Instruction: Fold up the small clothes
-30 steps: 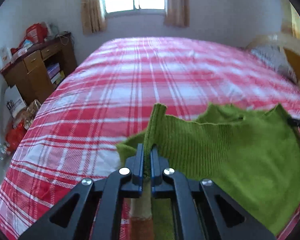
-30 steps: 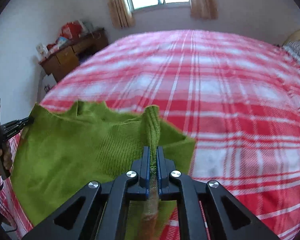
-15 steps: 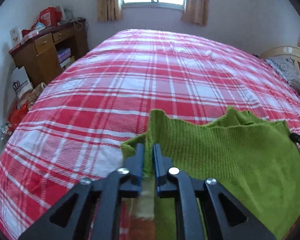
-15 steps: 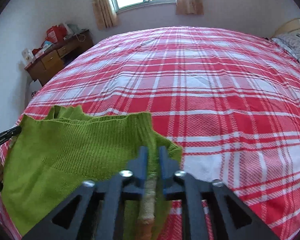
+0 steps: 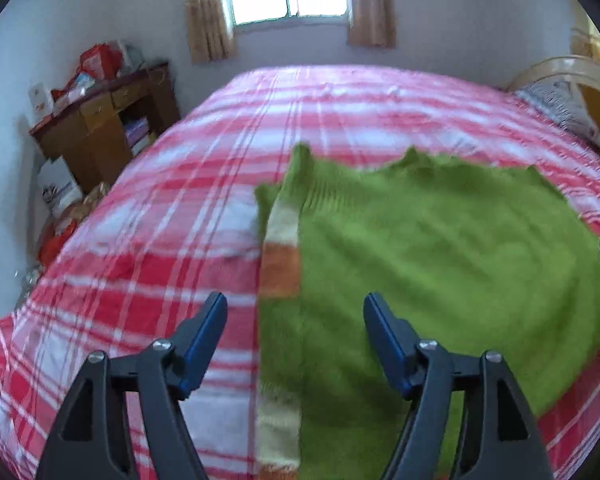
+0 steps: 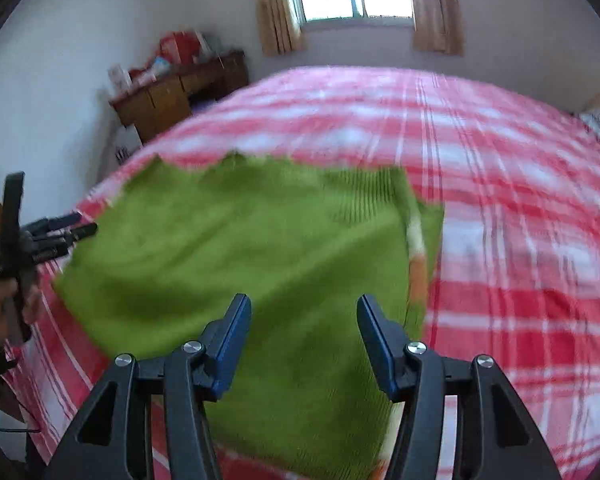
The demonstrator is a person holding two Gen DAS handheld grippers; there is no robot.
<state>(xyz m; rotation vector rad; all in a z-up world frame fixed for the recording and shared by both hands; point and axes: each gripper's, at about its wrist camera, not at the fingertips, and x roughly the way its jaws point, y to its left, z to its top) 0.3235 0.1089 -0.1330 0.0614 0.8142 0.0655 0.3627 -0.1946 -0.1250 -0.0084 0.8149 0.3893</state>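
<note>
Looks like you're between folds: the green sweater (image 5: 440,248) lies spread on the red plaid bed (image 5: 172,240), and both tools are spread wide, holding nothing. Your left tool (image 5: 296,316) hovers over the striped edge (image 5: 280,252), your right tool (image 6: 304,316) over the knit. My guess is the next move needs a fresh pinch on an edge or corner. The right view shows your left hand (image 6: 4,304) gripping its handle; only the left view catches the pillow (image 5: 560,108).
</note>
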